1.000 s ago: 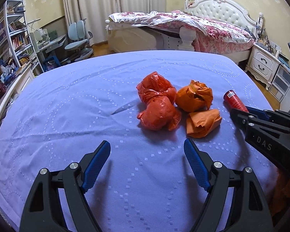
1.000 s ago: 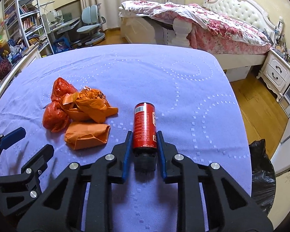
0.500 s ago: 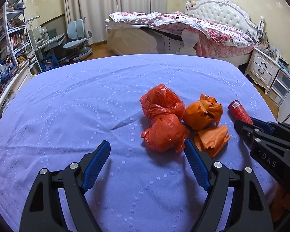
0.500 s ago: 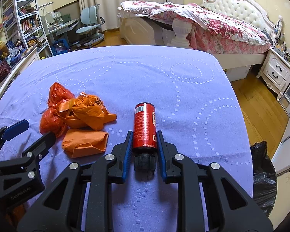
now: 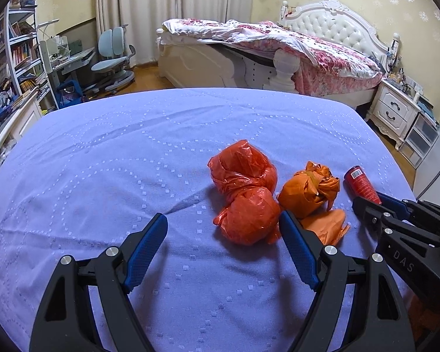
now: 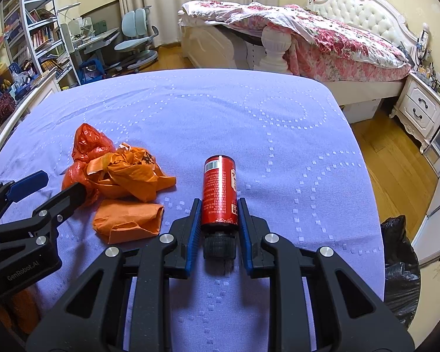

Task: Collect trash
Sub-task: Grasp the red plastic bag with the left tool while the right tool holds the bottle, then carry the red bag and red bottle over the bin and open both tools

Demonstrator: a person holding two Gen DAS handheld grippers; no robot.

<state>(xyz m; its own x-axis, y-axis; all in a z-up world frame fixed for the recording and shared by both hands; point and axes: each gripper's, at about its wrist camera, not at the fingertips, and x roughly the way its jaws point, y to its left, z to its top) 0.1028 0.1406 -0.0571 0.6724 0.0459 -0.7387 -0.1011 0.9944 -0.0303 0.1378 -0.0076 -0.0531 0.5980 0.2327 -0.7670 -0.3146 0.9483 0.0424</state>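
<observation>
The right gripper (image 6: pixel 217 228) is clenching a red bottle (image 6: pixel 219 190) low on its body, just above the black cap (image 6: pixel 219 245), with both blue pads pressing its sides; the bottle is lying along the purple tablecloth (image 6: pixel 220 111), base pointing away. The left gripper (image 5: pixel 223 249) is standing wide and empty, hovering over the cloth near a red plastic bag (image 5: pixel 243 193), which is bunched in two lumps. An orange bag (image 5: pixel 308 193) is sitting just beside it, touching, and a folded orange packet (image 6: pixel 129 220) is lying in front of that. A black trash bag (image 6: pixel 399 267) is hanging off the table's right edge.

Risks, as judged from this arrangement:
- The bottle is being gripped near one end, so it is likely to pivot or slip out during lifting, since its surface appears smooth and round.
- The red bag is sitting off-centre, close to the left gripper's right finger (image 5: pixel 296 249); closing here may be catching only a fold, or may be dragging the orange bag along.
- The two grippers are working near each other and could be colliding.

Legible writing: "DAS" is showing on the right gripper's body in the left view, and "GenRobot.AI" on the left gripper's body in the right view. The bottle is carrying a barcode and white print too small to read.
</observation>
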